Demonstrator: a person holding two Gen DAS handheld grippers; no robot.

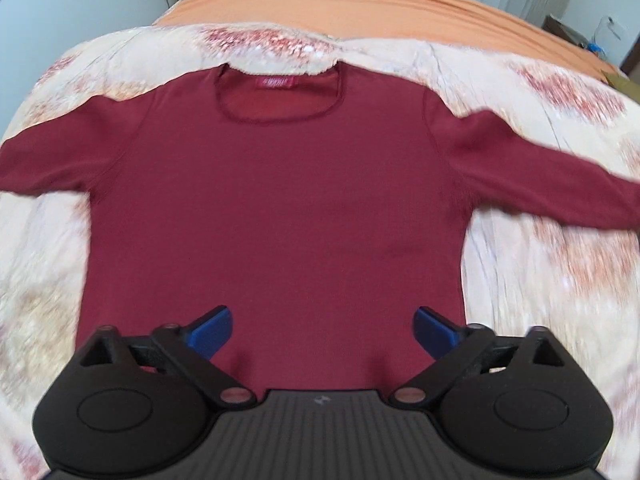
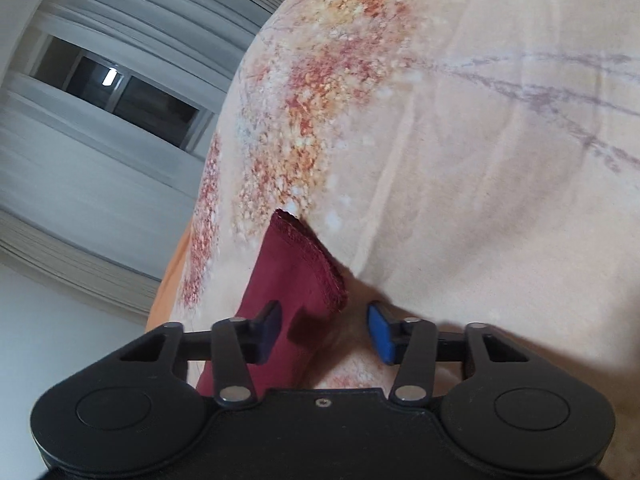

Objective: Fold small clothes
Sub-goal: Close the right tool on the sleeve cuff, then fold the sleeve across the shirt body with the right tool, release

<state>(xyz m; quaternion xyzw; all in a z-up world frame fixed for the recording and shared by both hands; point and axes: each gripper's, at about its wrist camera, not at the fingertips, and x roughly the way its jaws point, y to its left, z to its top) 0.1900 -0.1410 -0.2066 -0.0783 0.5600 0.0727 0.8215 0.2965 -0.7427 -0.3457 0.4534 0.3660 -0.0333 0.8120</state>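
Note:
A dark red long-sleeved top (image 1: 280, 208) lies flat on the floral bedspread (image 1: 540, 92), neckline away from me, both sleeves spread out sideways. My left gripper (image 1: 323, 330) is open, its blue-padded fingers spread above the top's bottom hem. In the right wrist view my right gripper (image 2: 326, 330) is open, with the frayed cuff end of one red sleeve (image 2: 296, 268) lying between its fingers, nearer the left finger. The sleeve rests on the bedspread (image 2: 460, 160) and is not gripped.
An orange sheet (image 1: 360, 4) covers the bed beyond the bedspread. Curtains (image 2: 80, 184) and a window (image 2: 132, 96) stand past the bed's edge in the right wrist view. A box and small items (image 1: 592, 36) sit at the far right.

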